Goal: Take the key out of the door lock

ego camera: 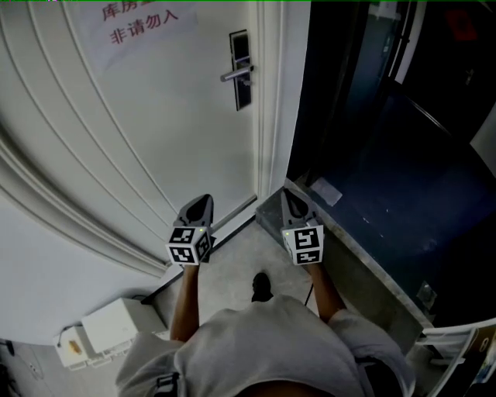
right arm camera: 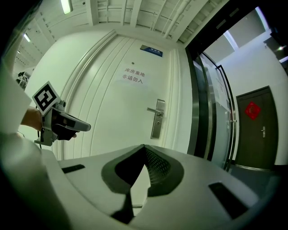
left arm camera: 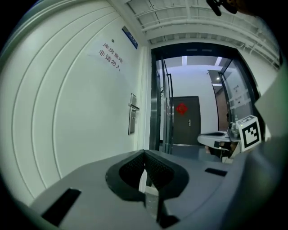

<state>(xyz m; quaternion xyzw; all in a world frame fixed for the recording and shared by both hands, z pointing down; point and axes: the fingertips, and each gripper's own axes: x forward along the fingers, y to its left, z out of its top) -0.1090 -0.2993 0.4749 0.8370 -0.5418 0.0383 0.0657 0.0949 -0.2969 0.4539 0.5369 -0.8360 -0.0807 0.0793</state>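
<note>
A white door (ego camera: 139,132) carries a dark lock plate with a silver lever handle (ego camera: 241,70); it shows too in the left gripper view (left arm camera: 132,120) and the right gripper view (right arm camera: 157,119). The key is too small to make out in any view. My left gripper (ego camera: 203,203) and right gripper (ego camera: 293,198) are held side by side low in front of the door, well short of the lock. Both are shut with nothing between the jaws, the tips meeting in the left gripper view (left arm camera: 144,152) and the right gripper view (right arm camera: 144,146).
A paper notice with red characters (ego camera: 139,23) hangs on the door. To the right of the door frame is a dark glass-walled opening with a stone threshold (ego camera: 364,256). A white box (ego camera: 116,326) sits on the floor at left. My shoe (ego camera: 262,287) is below.
</note>
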